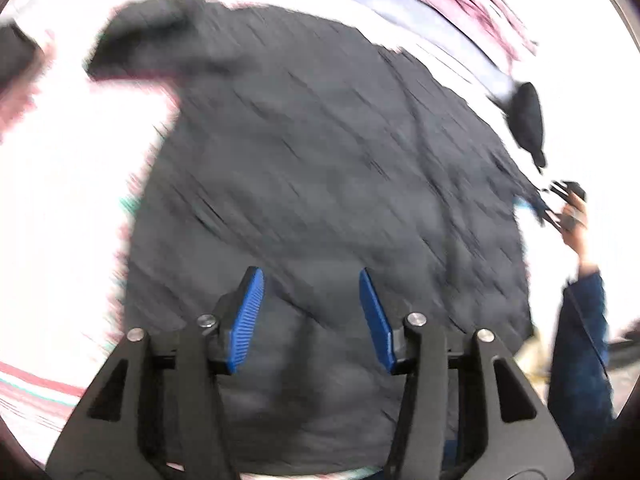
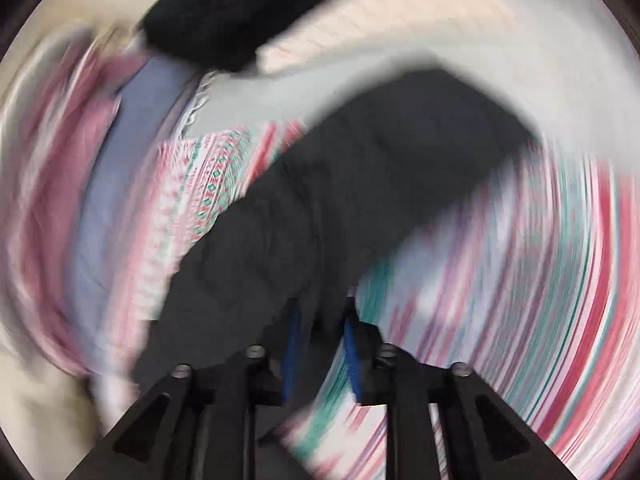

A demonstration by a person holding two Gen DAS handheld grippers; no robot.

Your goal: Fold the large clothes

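Left gripper (image 1: 312, 280): blue pads spread apart, nothing between them, hovering over the near part of the dark jacket.
Right gripper (image 2: 320, 332): jaws narrow, with dark jacket cloth lying in the gap; the picture is too smeared to tell whether the pads press on it.
Dark jacket (image 1: 320, 180): a big quilted charcoal jacket, spread flat, filling the middle of the left wrist view; one sleeve (image 1: 152, 40) reaches out at the far left. In the right wrist view a long part of it runs up and right from the gripper.
Bedspread (image 2: 520, 260): white with pink, red and green patterned stripes, lying under the jacket.
Person's hand (image 1: 576, 220): at the jacket's right edge, holding the other gripper's handle, with a blue sleeve (image 1: 580, 340) below it.
Other clothes: farther off, a pink garment (image 2: 60, 160) and a pale blue one (image 2: 132, 152) lie beside each other, with a black piece (image 2: 240, 16) beyond them.
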